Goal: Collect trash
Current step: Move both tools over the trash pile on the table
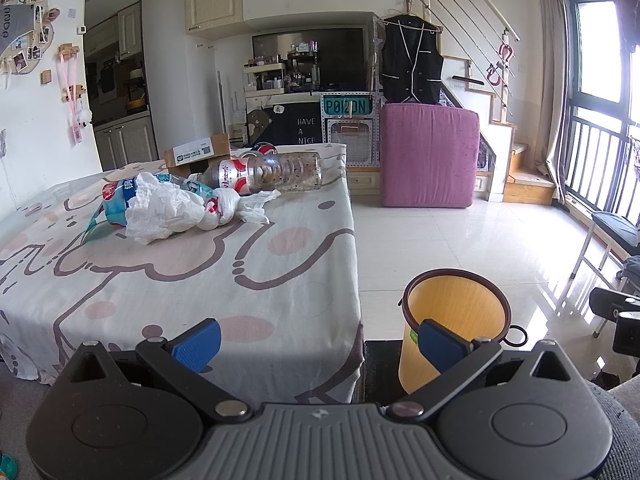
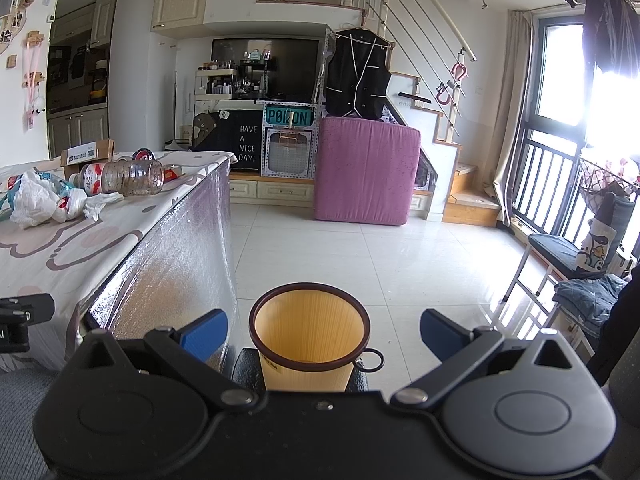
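Observation:
Trash lies on the far part of the cloth-covered table (image 1: 200,280): a clear plastic bottle (image 1: 272,172) on its side, crumpled white tissue (image 1: 160,208), a blue-and-red wrapper (image 1: 116,196) and a knotted white bag (image 1: 236,206). The same pile shows in the right wrist view, with the bottle (image 2: 128,178) and tissue (image 2: 36,200). A yellow bin (image 1: 452,320) with a dark rim stands on the floor beside the table. My left gripper (image 1: 318,344) is open near the table's front corner, holding nothing. My right gripper (image 2: 324,332) is open, with the bin (image 2: 308,340) between its fingers' line of sight.
A cardboard box (image 1: 198,152) and a round tin (image 1: 264,149) sit at the table's far end. A purple cushion block (image 1: 430,156) stands on the white tile floor. Stairs, a window railing and a chair (image 2: 560,256) are to the right.

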`<state>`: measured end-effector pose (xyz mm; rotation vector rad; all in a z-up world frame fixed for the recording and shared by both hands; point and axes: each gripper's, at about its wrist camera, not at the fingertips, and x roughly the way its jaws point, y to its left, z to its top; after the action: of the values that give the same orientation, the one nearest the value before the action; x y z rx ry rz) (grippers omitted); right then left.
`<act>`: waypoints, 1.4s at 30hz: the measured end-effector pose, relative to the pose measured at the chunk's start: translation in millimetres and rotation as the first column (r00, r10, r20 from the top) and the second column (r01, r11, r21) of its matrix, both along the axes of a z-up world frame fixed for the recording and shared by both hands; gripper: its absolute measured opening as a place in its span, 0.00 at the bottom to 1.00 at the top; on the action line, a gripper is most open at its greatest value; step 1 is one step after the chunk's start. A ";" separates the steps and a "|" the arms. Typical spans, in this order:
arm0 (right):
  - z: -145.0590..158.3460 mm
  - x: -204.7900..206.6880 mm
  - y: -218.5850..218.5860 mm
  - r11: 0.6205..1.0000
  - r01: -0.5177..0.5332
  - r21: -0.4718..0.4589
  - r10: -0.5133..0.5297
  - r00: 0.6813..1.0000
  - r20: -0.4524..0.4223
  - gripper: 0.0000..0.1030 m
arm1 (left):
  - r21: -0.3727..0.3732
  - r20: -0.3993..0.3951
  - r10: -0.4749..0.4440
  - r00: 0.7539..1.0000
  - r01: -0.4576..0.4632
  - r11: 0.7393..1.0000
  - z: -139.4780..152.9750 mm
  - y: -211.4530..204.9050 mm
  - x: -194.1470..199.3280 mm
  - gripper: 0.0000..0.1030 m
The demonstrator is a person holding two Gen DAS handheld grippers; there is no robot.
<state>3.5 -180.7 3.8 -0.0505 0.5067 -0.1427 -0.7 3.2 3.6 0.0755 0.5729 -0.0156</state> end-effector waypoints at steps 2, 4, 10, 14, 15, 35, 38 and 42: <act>0.7 1.8 -1.8 1.000 -0.003 -0.002 0.003 1.000 0.000 1.00 | 0.004 0.001 0.003 1.000 -0.003 1.000 0.0 -1.8 -0.8 1.00; -0.2 2.9 -1.3 1.000 -0.006 0.002 0.006 1.000 -0.004 1.00 | 0.011 0.002 0.009 1.000 -0.009 1.000 -0.5 -1.6 -0.6 1.00; -4.4 12.2 5.4 1.000 -0.029 0.011 0.029 0.999 -0.032 1.00 | 0.018 0.012 0.064 0.998 -0.064 0.998 -2.0 14.6 9.1 1.00; -6.8 24.5 12.3 0.997 -0.069 0.028 0.070 0.996 -0.048 1.00 | 0.014 0.005 0.123 0.992 -0.123 0.992 -2.7 33.3 18.0 1.00; -7.3 28.2 14.9 0.996 -0.081 0.029 0.083 0.995 -0.053 1.00 | 0.016 0.003 0.141 0.990 -0.141 0.990 -3.3 38.9 20.4 1.00; 12.2 146.8 124.7 0.928 -0.372 0.018 0.372 0.928 0.016 1.00 | 0.039 -0.044 0.355 0.934 -0.353 0.935 -23.7 143.5 66.0 1.00; 19.7 169.8 147.2 0.903 -0.429 0.033 0.428 0.903 0.035 1.00 | 0.042 -0.050 0.360 0.932 -0.358 0.933 -26.5 156.0 71.5 1.00; 26.8 211.7 176.1 0.849 -0.509 0.143 0.507 0.860 0.050 1.00 | 0.006 -0.083 0.346 0.935 -0.346 0.938 -31.6 171.0 74.5 1.00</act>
<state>215.2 -4.6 30.6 -0.0335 0.4767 0.4193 73.7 174.3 -28.0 -0.0355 0.6628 0.3239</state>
